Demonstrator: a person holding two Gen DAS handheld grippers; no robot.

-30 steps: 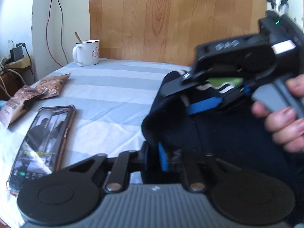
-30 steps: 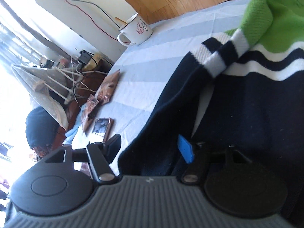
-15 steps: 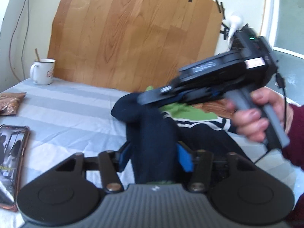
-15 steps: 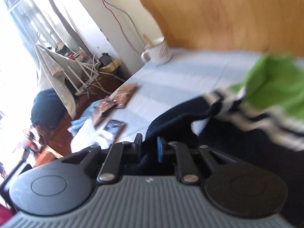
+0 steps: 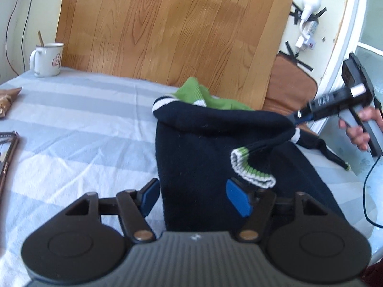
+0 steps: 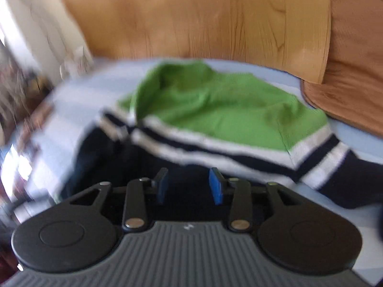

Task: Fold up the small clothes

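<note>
A white enamel mug (image 5: 47, 59) with a utensil in it stands at the far corner of a blue-striped sheet (image 5: 79, 124), before a wooden board (image 5: 172, 28). A phone (image 5: 6, 153) lies at the left edge, near a brown snack packet (image 5: 7, 100).

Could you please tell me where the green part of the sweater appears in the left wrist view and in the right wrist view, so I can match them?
Left wrist view: the green part is small, just above centre, peeking from behind the folded navy body.
Right wrist view: the green part fills the middle, above the white and navy stripes.
Shared landmark: the wooden board stands behind the sweater in both.
</note>
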